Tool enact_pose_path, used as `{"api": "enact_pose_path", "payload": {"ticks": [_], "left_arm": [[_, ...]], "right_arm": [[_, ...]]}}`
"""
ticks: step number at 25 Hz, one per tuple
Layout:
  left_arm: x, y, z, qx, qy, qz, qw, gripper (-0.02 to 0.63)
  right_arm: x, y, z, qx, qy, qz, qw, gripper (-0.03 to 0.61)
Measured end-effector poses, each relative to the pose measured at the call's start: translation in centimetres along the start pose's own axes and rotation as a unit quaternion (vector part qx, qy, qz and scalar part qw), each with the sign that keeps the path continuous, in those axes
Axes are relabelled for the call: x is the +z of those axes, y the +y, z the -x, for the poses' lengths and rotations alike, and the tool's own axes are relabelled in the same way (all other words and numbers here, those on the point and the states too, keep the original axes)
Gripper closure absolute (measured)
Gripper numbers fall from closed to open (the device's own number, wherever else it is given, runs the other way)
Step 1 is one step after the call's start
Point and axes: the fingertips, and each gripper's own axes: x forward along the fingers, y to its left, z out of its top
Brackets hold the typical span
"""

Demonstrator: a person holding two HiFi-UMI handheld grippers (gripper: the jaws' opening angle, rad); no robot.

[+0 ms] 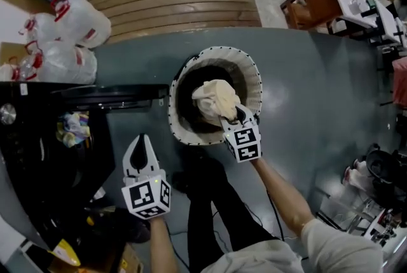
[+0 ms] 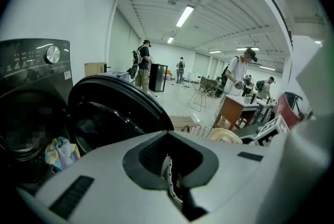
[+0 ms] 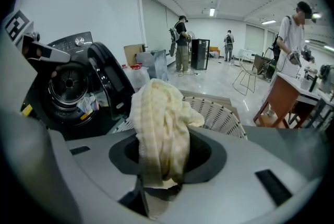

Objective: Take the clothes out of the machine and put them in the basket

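Observation:
A white woven basket stands on the grey floor in front of me. My right gripper is shut on a cream cloth that hangs bunched over the basket's dark inside. In the right gripper view the cloth rises out of the jaws, with the basket just behind. My left gripper hovers to the basket's left, shut and empty. The black washing machine is at the left with its door open and coloured clothes in the drum. The left gripper view shows those clothes too.
White plastic bags lie beyond the machine. A slatted wooden bench sits behind the basket and a wooden table stands at the back right. My own black-clad legs are below the basket. People stand far off.

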Motion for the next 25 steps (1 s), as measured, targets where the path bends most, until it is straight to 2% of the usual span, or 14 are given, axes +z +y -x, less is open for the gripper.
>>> {"api": "enact_pose_path", "payload": {"ticks": [3, 5, 7, 8, 15, 18, 20, 22, 25], "left_arm": [[-2.4, 0.5, -0.8, 0.001, 0.006, 0.004, 1.0, 0.594], [-3.6, 0.8, -0.9, 0.001, 0.008, 0.006, 1.0, 0.594], [-4.7, 1.2, -0.9, 0.003, 0.01, 0.009, 0.9999, 0.594], [-5.1, 1.5, -0.9, 0.005, 0.012, 0.011, 0.9999, 0.595], [-6.3, 4.0, 0.1, 0.031, 0.009, 0.032, 0.999, 0.595], [-6.4, 5.6, 0.8, 0.046, 0.0, 0.044, 0.998, 0.594], [-6.4, 6.7, 1.2, 0.056, -0.006, 0.051, 0.9971, 0.595], [-6.5, 7.9, 1.7, 0.066, -0.012, 0.057, 0.9961, 0.595], [-7.0, 10.3, 2.8, 0.085, -0.02, 0.069, 0.9938, 0.594]], "right_arm": [[-2.9, 0.3, -3.0, 0.005, 0.02, 0.004, 1.0, 0.407], [-4.4, 0.5, -4.9, 0.011, 0.032, -0.003, 0.999, 0.371], [-5.5, 0.6, -6.4, 0.01, 0.036, -0.014, 0.999, 0.247], [-5.8, 0.5, -6.8, 0.006, 0.036, -0.015, 0.999, 0.216], [-4.7, 2.2, -4.9, 0.01, 0.008, 0.023, 1.0, 0.206], [-3.1, 3.8, -4.0, 0.013, -0.014, 0.053, 0.998, 0.304], [-1.9, 4.8, -3.7, 0.011, -0.024, 0.072, 0.997, 0.406], [-0.7, 6.2, -3.7, 0.015, -0.032, 0.088, 0.996, 0.549], [0.9, 9.9, -4.2, 0.05, -0.042, 0.115, 0.991, 0.555]]}}
